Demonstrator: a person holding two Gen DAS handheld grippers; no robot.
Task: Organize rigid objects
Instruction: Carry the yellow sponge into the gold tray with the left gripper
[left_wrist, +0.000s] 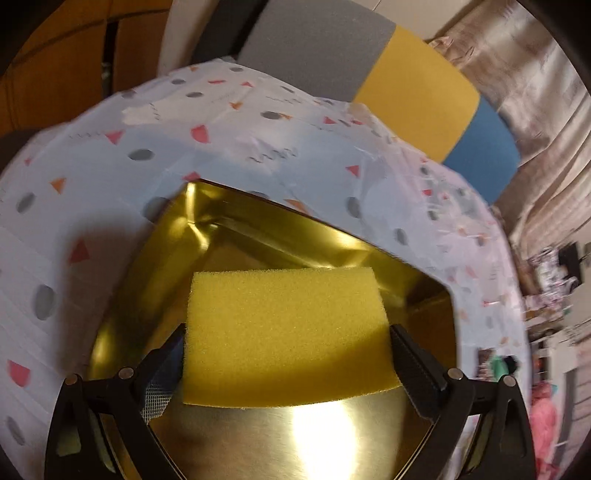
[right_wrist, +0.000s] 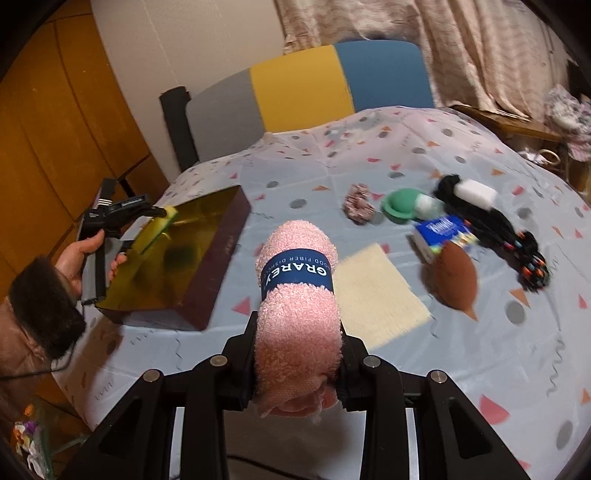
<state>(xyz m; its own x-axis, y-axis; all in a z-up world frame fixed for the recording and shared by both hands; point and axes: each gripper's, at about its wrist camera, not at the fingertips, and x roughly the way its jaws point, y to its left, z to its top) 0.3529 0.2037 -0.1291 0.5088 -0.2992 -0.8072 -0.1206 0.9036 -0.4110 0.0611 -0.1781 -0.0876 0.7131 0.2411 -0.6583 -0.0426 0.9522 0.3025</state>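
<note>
Our right claw (right_wrist: 297, 354) is clenched on a rolled pink towel (right_wrist: 297, 295) with a dark blue band printed "GRAREY"; the roll stands out ahead of the fingers, above the patterned tablecloth (right_wrist: 369, 166). Just right of that claw we see a cream cloth (right_wrist: 376, 295) lying flat. Farther ahead and to the right sit a brown oval object (right_wrist: 456, 280), a blue packet (right_wrist: 443, 229), a green round item (right_wrist: 402, 205), a scrunchie (right_wrist: 358, 208) and a black bundle (right_wrist: 491, 225) with a white block on it.

Left of the right claw is a box with a gold lining (right_wrist: 207, 236), open on the cloth. Our left claw (left_wrist: 286, 347) hangs over that box (left_wrist: 258, 229) and grips a yellow sponge (left_wrist: 288, 332) between its two pads, the sponge raised above the shiny floor. From the right camera we see the hand (right_wrist: 92, 258) that carries that left claw (right_wrist: 162, 214), at the box's far left edge. Beyond the table stands a chair (right_wrist: 303, 92) in grey, yellow and blue panels.
</note>
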